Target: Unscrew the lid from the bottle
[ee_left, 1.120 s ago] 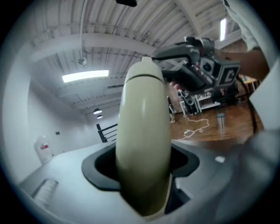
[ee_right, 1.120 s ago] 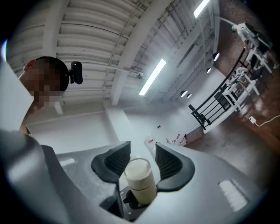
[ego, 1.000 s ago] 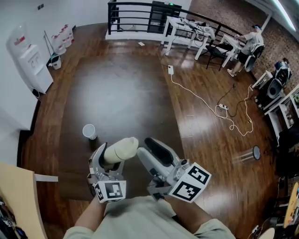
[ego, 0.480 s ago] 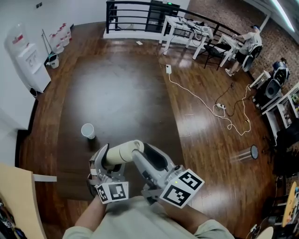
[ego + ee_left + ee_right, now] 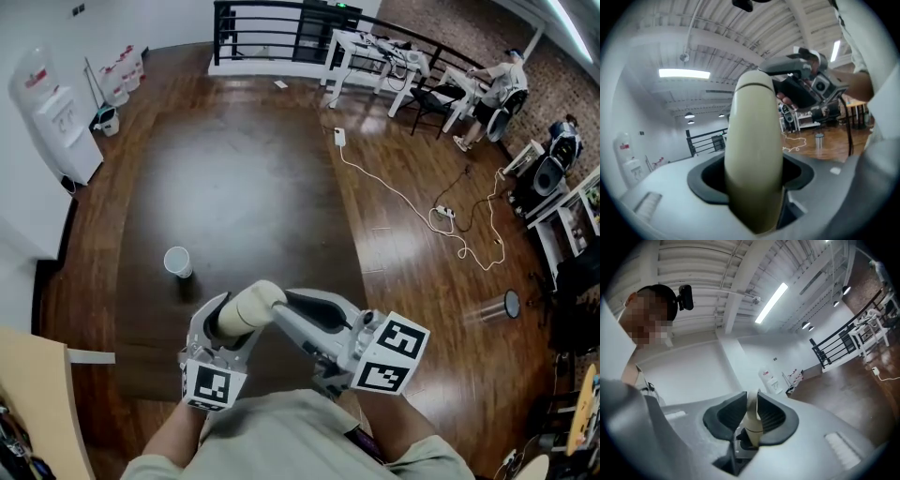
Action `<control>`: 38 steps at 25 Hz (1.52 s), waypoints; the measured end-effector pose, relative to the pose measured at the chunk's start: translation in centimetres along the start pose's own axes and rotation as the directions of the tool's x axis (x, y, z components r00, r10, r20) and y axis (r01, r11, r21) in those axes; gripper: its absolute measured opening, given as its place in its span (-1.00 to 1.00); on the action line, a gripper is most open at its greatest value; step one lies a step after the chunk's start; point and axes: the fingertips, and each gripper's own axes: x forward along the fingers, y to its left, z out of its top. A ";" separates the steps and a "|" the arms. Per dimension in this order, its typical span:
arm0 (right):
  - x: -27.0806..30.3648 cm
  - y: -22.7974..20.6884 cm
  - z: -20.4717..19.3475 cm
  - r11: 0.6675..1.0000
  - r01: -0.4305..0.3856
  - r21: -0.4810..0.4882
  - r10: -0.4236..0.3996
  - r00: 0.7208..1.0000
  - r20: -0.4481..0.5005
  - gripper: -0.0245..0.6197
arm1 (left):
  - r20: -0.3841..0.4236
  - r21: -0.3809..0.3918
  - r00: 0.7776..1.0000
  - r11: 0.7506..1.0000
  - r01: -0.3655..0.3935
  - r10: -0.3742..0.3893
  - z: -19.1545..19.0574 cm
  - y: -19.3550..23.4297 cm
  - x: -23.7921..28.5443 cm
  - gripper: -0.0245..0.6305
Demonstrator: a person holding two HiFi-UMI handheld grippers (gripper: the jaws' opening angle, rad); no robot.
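Bracing the cream bottle (image 5: 242,311) in the air above the floor (image 5: 234,187), the left gripper (image 5: 225,328) clamps wide-spread fingers round its body. The right gripper (image 5: 286,305) fingers have just been closing and pinch the lid (image 5: 752,411), ready for unscrewing.

Cream bottle (image 5: 246,309) held tilted in left gripper (image 5: 228,323), clamped round its body. At bottle's lid (image 5: 267,293): right gripper (image 5: 284,305), jaws just closed in onto it. On floor (image 5: 244,187) beyond bottle, leftward, apart: paper cup (image 5: 176,262).
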 end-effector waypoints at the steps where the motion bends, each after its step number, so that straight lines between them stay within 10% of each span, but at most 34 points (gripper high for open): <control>1: 0.0 0.2 0.0 0.999 -0.048 -0.010 0.048 0.999 -0.018 -0.70 | 0.016 -0.021 0.999 0.998 0.052 -0.051 0.3 -0.4 0.0 0.04; 4: -0.3 0.8 -0.2 0.973 -0.231 -0.009 0.231 0.971 -0.057 -0.70 | 0.075 -0.134 0.968 0.960 0.247 -0.239 0.3 -2.4 -0.2 0.04; 7: -1.2 1.4 -0.5 0.908 -0.418 0.029 0.419 0.905 -0.071 -0.70 | 0.156 -0.257 0.872 0.834 0.489 -0.463 0.5 -5.3 -1.0 0.04; 9: -2.1 1.9 -0.6 0.852 -0.520 0.059 0.523 0.849 -0.077 -0.70 | 0.235 -0.336 0.751 0.673 0.659 -0.617 1.1 -7.5 -2.1 0.04; 12: -3.3 2.4 -0.8 0.758 -0.641 0.119 0.650 0.757 -0.063 -0.72 | 0.368 -0.408 0.509 0.357 0.840 -0.778 2.1 -10.2 -4.3 0.04; 13: -3.4 2.5 -1.0 0.732 -0.666 0.145 0.677 0.734 -0.050 -0.73 | 0.395 -0.417 0.453 0.284 0.864 -0.799 2.2 -10.7 -4.9 0.04; 15: -3.2 2.4 -1.4 0.711 -0.680 0.180 0.694 0.719 -0.023 -0.73 | 0.424 -0.433 0.423 0.231 0.872 -0.801 2.2 -11.2 -5.2 0.04; 18: -2.2 1.3 -1.6 0.772 -0.615 0.158 0.625 0.781 -0.016 -0.73 | 0.425 -0.471 0.500 0.288 0.834 -0.754 1.4 -10.4 -4.4 0.04; 23: -0.3 -1.5 -1.2 0.939 -0.343 0.014 0.343 0.938 -0.042 -0.65 | 0.313 -0.507 0.716 0.528 0.681 -0.624 -0.3 -7.8 -1.9 0.04; 27: 0.0 -2.0 -0.1 0.979 -0.189 -0.081 0.189 0.982 -0.006 -0.55 | 0.248 -0.478 0.827 0.678 0.558 -0.505 -0.3 -5.9 -0.7 0.04; 34: 0.1 -0.2 -0.1 0.951 -0.122 -0.283 0.104 0.991 -0.079 -0.50 | 0.158 -0.348 0.903 0.833 0.430 -0.401 0.1 -5.1 0.0 0.04; 38: 0.0 0.9 0.0 0.922 -0.124 -0.366 0.087 0.989 -0.118 -0.49 | 0.156 -0.303 0.895 0.842 0.446 -0.418 0.5 -5.5 -0.2 0.04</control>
